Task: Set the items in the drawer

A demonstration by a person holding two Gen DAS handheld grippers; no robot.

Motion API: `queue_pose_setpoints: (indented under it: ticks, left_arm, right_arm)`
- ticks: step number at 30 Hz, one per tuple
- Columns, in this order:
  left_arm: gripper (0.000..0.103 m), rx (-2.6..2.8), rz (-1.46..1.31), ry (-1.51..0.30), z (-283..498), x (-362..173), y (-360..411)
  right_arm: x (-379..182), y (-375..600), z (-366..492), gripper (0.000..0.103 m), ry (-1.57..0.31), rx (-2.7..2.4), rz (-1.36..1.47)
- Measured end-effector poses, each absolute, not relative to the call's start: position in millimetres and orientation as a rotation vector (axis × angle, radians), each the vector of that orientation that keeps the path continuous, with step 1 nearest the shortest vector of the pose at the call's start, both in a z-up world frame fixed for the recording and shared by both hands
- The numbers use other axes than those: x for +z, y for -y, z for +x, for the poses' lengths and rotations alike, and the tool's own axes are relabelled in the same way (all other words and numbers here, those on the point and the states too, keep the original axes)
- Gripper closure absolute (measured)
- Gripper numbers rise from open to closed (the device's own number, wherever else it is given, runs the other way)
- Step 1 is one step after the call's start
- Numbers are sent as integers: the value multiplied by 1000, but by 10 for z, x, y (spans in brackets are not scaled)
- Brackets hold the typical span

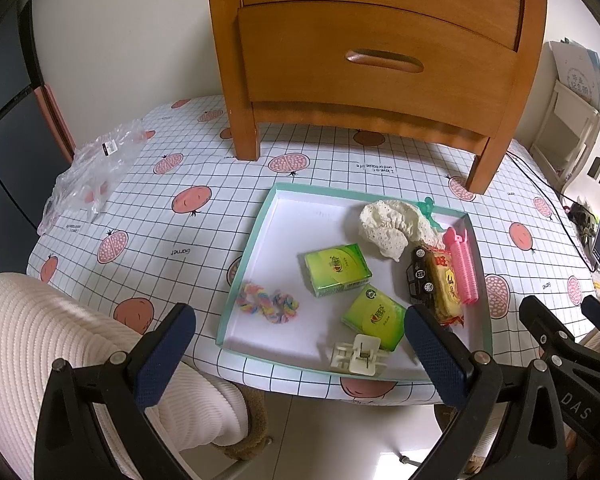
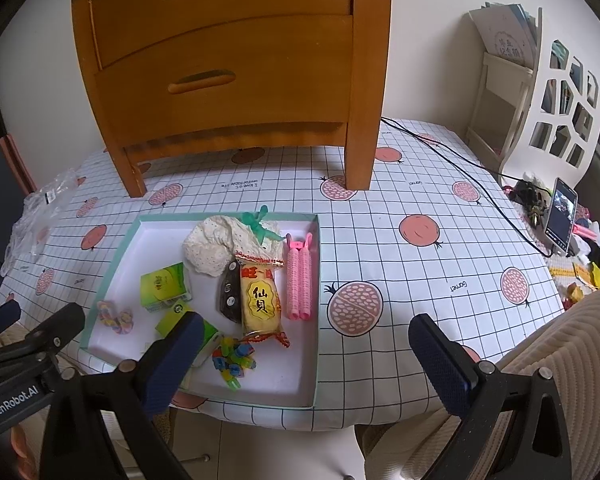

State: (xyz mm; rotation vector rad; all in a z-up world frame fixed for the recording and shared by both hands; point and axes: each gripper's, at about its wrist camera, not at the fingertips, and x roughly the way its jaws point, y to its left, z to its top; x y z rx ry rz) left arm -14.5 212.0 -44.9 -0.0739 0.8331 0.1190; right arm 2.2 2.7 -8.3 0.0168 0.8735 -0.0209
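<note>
Evidently we hold both tools back at the near edge of the table (image 1: 148, 216), each tilted downward so the whole layout sits ahead of the fingers before we commit to anything. Our left tool (image 1: 300, 344) is released, its jaws spread wide with nothing between them; our right tool (image 2: 306, 354) is likewise released and empty.

Just ahead of the left tool lies the shallow white tray with a mint-green rim (image 1: 244, 256), which gathers the loose items in one place: two green tissue packets (image 1: 336, 268), a pastel rainbow hair scrunchie (image 1: 266, 302), a cream plastic hair claw (image 1: 358, 354), a cream lace cloth bundle (image 1: 392, 226), a small black toy car (image 1: 420, 278), a yellow wrapped rice cracker (image 2: 258, 300) and a pair of pink hair rollers (image 2: 299, 280). A small heap of coloured plastic pieces (image 2: 232, 362) sits nearest the right tool.

Beyond the tray stands the small orange-brown wooden chest (image 1: 380, 80), and its lower drawer (image 1: 384, 60) looks closed, its front flush. We judge that a drawer must be pulled open by its recessed handle before any item goes in, which explains why neither tool carries anything.
</note>
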Motion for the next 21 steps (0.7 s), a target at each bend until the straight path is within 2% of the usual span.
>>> queue_pose_setpoints:
  ticks: [13,21]
  left_arm:
    - [0,116,-92,-849,-115,-484,-2136]
    - [0,106,-129,-874,119,-505,-2221]
  right_arm:
    - [-67,-20,27,0,-869,-15,28]
    - [117,8,157,0,-803,-11,44]
